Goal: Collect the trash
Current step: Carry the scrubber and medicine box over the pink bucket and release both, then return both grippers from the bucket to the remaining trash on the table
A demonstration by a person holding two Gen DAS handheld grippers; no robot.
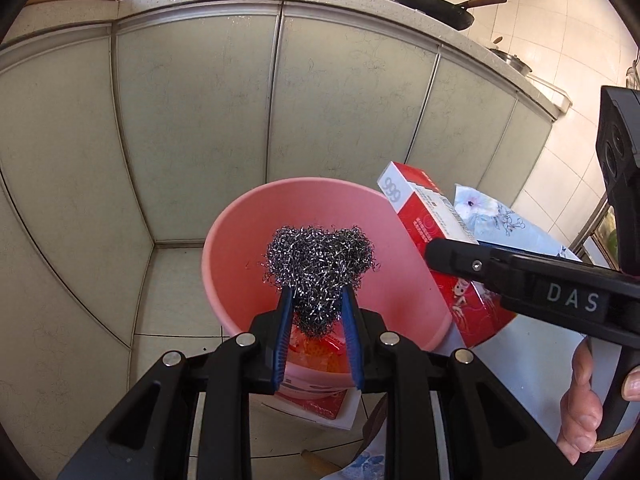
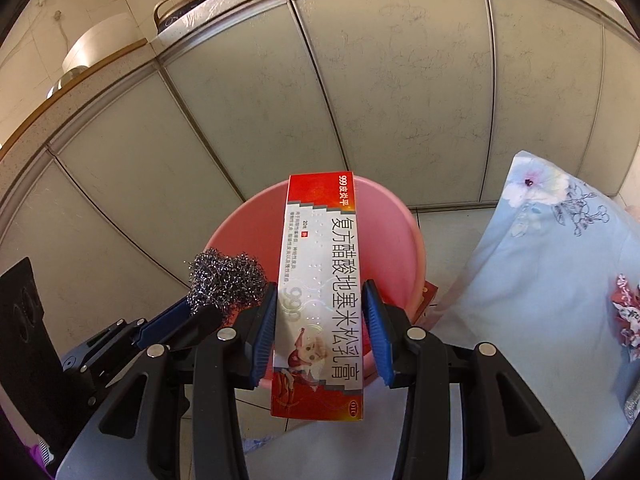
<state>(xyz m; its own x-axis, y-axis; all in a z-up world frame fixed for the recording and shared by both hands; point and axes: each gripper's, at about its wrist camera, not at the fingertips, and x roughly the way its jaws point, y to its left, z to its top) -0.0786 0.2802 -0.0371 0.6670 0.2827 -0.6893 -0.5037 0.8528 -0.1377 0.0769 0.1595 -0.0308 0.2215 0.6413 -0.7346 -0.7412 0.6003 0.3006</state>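
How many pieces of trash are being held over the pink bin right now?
2. The steel wool scrubber is in the left gripper above the pink bin; the red medicine box is in the right gripper. More trash lies inside the bin, partly hidden.

The left gripper points forward and down over the pink bin, its 2 blue-padded fingers closed on a steel wool scrubber held above the bin's opening. The right gripper sits just right of the left one, also above the bin, its 2 fingers clamped on the long sides of a red and white medicine box. A bare hand grips the right gripper's handle.
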